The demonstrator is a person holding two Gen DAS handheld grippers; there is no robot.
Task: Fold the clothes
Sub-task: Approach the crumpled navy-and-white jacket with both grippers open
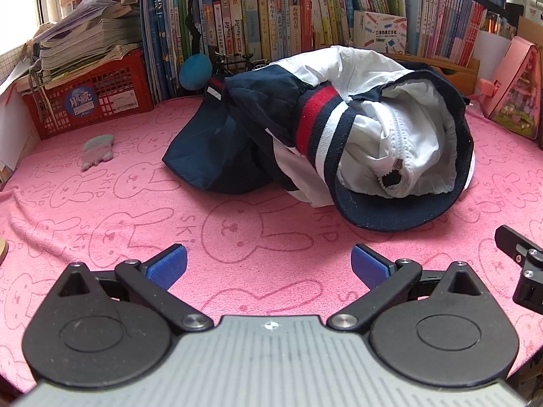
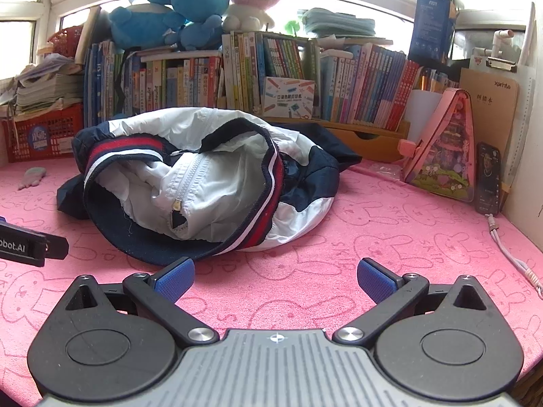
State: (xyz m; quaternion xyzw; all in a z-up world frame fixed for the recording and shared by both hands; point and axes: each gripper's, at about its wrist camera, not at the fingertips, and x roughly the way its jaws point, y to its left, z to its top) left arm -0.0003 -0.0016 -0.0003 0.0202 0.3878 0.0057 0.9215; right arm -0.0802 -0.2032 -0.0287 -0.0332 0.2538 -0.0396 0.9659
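Note:
A crumpled navy and white jacket with a red, white and navy striped hem lies in a heap on the pink rabbit-print towel. Its white zipper and lining face the cameras. My left gripper is open, low over the towel, a short way in front of the jacket, nothing between its blue pads. In the right wrist view the same jacket lies just ahead and to the left. My right gripper is open too, its left pad close to the navy hem without touching it. The other gripper's black tip shows at the left edge.
Rows of books and plush toys line the back. A red crate with papers stands back left, a small grey sock near it. At the right stand a pink toy house, a phone and a cable.

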